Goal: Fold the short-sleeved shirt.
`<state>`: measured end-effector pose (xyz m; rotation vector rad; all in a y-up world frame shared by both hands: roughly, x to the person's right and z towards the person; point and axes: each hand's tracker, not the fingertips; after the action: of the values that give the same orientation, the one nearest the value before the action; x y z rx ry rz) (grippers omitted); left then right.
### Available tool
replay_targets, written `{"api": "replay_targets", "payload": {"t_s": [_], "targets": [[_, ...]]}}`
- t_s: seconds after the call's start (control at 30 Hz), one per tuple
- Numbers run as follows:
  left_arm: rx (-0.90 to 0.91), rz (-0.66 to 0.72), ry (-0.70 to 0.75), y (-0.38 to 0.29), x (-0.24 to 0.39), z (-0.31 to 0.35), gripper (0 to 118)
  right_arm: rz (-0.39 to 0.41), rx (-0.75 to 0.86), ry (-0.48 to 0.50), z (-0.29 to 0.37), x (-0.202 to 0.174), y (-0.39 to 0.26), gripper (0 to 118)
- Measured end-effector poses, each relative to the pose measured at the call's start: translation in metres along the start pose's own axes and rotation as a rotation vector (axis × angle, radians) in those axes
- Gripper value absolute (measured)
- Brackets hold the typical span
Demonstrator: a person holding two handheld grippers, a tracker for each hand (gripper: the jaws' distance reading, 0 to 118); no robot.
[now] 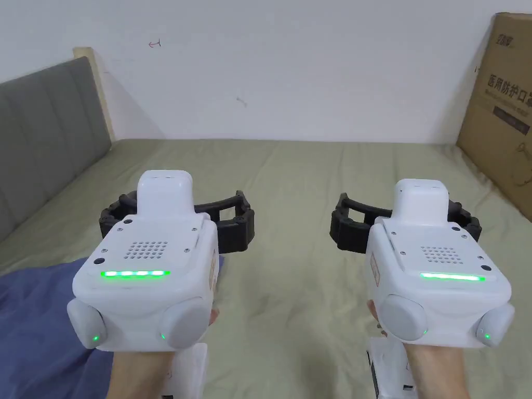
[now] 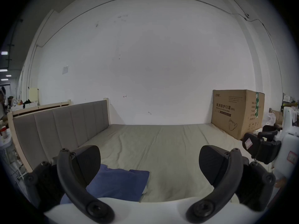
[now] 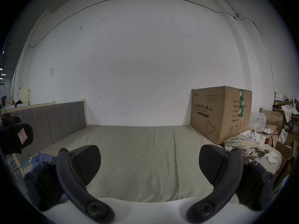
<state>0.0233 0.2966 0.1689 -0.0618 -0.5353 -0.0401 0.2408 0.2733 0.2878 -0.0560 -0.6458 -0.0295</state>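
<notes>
Both units held level above the bed point(image 1: 291, 171), pointing at the far wall. My left gripper point(image 2: 149, 166) has its jaws spread wide with nothing between them; only sheet and a corner of blue cloth show through the gap. My right gripper point(image 3: 149, 164) is the same: jaws wide apart, bare sheet between, holding nothing.

Shirt point(image 1: 36, 317): blue, lying at the bed's near-left corner, below and left of my left unit. From the left gripper view one edge of it point(image 2: 119, 183) lies flat with a squarish corner; the rest, toward the near edge, looks rumpled. Cannot tell whether any fold is already in it, as most of it is hidden under my unit.

Status, as I judge it: nothing gripped, no fold I can confirm. Left to do: bring both jaws down to the shirt, spread it flat on the open sheet, then make the folds.

Box point(image 1: 501, 104) stands at the far-right corner, well apart from the shirt.
</notes>
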Motion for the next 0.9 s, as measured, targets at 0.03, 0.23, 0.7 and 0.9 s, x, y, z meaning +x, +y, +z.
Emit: {"api": "replay_targets", "payload": {"t_s": [0.03, 0.23, 0.7, 0.9], "targets": [[0.0, -0.008, -0.003, -0.0002, 0.0001, 0.0001, 118, -0.004, 0.005, -0.001, 0.0009, 0.0, 0.0002, 118], [-0.007, -0.03, -0.018, -0.0001, 0.0023, -0.0009, 118, 0.036, 0.015, 0.011, 0.0039, -0.0026, 0.0003, 118], [-0.042, 0.003, -0.015, -0.0029, -0.0034, -0.0053, 118, 0.045, 0.013, 0.027, 0.0067, -0.0057, 0.0021, 118], [-0.035, 0.005, -0.01, -0.0034, -0.0048, -0.0048, 118, 0.03, -0.019, 0.02, 0.0044, -0.0055, -0.0017, 118]]}}
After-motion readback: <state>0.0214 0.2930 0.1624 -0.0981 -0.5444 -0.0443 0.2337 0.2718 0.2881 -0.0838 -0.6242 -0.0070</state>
